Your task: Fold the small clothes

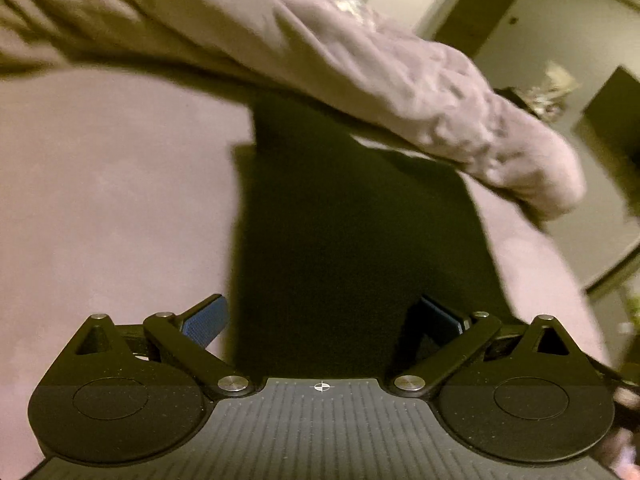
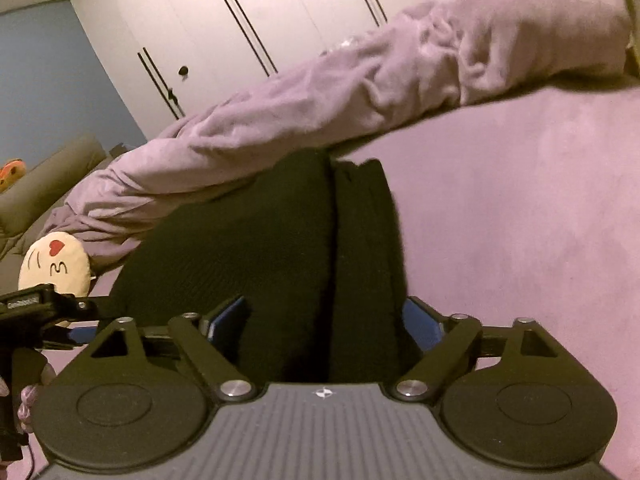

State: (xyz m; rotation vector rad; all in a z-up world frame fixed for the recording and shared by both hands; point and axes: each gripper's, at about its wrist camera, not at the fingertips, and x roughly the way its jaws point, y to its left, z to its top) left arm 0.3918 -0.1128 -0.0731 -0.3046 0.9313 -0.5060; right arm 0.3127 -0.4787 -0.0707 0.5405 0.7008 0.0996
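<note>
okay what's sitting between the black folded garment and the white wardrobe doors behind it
A rumpled purple blanket lies bunched along the far edge of the black garment, before the wardrobe doors. The right wrist view shows it.

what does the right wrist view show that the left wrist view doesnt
Only the right wrist view shows the white wardrobe doors, a round face cushion and the fold line running down the black garment. Only the left wrist view shows a dark doorway. Both share the garment lying on the purple bed cover, the rumpled purple blanket behind it, and an open gripper: right, left.
</note>
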